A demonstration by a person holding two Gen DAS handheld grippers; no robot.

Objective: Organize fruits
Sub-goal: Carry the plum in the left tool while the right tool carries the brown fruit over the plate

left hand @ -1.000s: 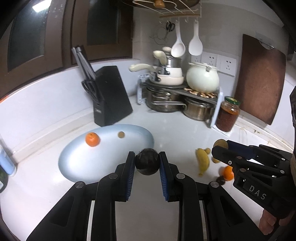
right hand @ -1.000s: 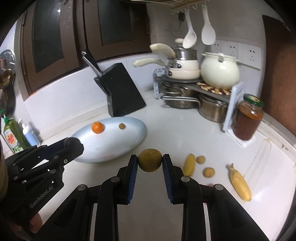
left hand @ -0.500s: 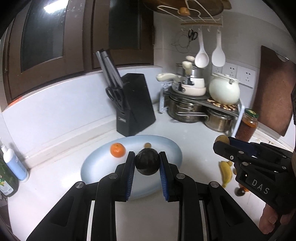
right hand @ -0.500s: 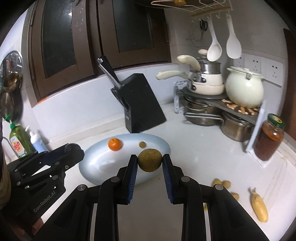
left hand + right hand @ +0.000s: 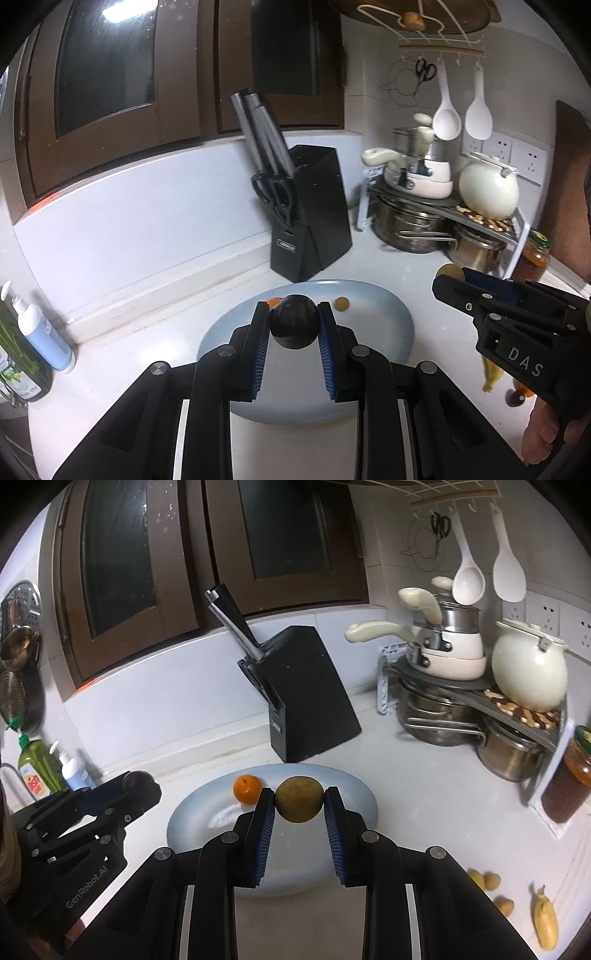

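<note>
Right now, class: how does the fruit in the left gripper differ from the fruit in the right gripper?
The dark fruit is near black and glossy; the yellow-brown fruit is dull and speckled. The left gripper holds the first, the right gripper the second. Both are round, clamped between blue pads, above the pale blue plate.

Plate (image 5: pixel 192 823) sits in front of the knife block (image 5: pixel 306 698) w/ an orange (image 5: pixel 247 788) on it, pot rack (image 5: pixel 476 698) to the right, bananas (image 5: pixel 545 921) near right.

Both tongs, left (image 5: pixel 293 326) and right (image 5: pixel 300 805), carried fruits closer, now over plate (image 5: pixel 391 314).
</note>
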